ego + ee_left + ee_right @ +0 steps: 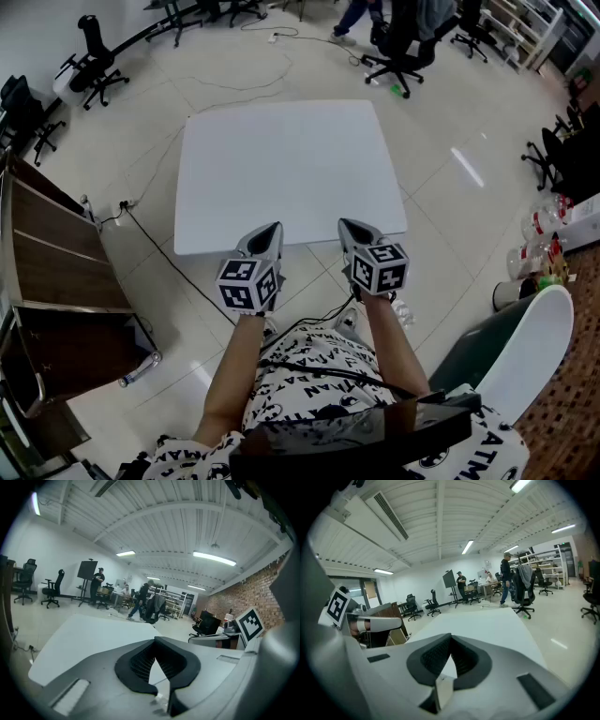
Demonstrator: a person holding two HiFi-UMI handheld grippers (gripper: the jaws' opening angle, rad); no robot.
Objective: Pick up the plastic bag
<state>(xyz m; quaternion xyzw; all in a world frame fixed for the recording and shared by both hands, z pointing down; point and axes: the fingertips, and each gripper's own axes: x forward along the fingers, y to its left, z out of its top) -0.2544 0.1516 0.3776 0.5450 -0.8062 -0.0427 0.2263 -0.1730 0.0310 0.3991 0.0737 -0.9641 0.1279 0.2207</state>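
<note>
No plastic bag shows in any view. A bare white table [291,169] stands in front of me. My left gripper [273,229] and my right gripper [349,226] hover side by side at its near edge, tips pointing over the tabletop. In the left gripper view the left gripper [155,640] has its jaws together with nothing between them. The right gripper [450,637] in its own view looks the same, shut and holding nothing. Each gripper view looks low across the white table [89,634] [501,625].
A dark wooden cabinet [52,272] stands at the left. A white and green chair [525,347] is at my lower right, with bottles [539,244] on the floor beyond it. Office chairs [403,47] and floor cables [150,239] ring the table. People [506,576] stand far off.
</note>
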